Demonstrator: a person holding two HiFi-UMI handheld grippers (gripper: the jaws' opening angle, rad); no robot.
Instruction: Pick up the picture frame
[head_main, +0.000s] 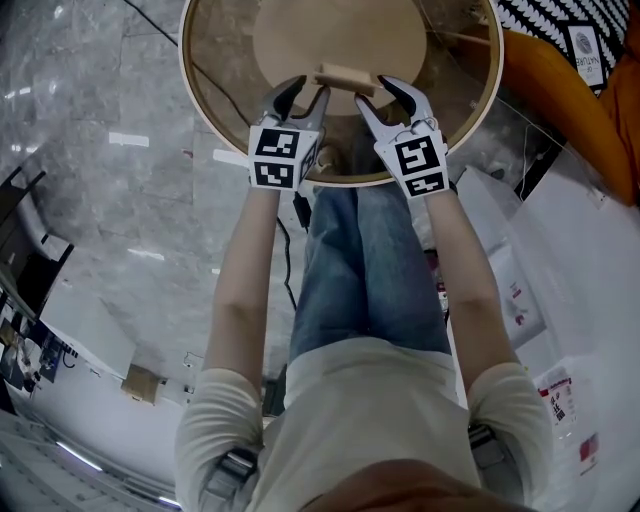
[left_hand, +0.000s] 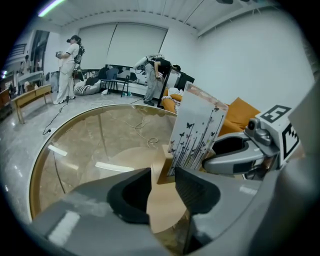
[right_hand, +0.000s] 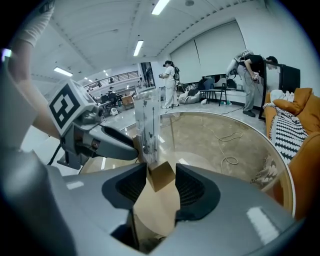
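The picture frame (head_main: 347, 78) stands upright on a round glass table (head_main: 190, 70) with a wooden rim. It is a clear panel printed with butterflies and stems (left_hand: 197, 131), set in a light wooden base block (right_hand: 161, 176). My left gripper (head_main: 305, 97) is at the base's left end and my right gripper (head_main: 385, 95) at its right end. Both are open. In the left gripper view the base lies just ahead of the gap of the left gripper (left_hand: 162, 187). In the right gripper view the block's end sits between the jaws of the right gripper (right_hand: 161, 187), with the pads apart from it.
An orange sofa (head_main: 560, 110) with a black-and-white patterned cushion (head_main: 600, 20) stands right of the table. A cable (right_hand: 227, 136) lies on the floor under the glass. Several people (left_hand: 67, 65) stand far back in the room. My legs (head_main: 360, 260) are at the table's near edge.
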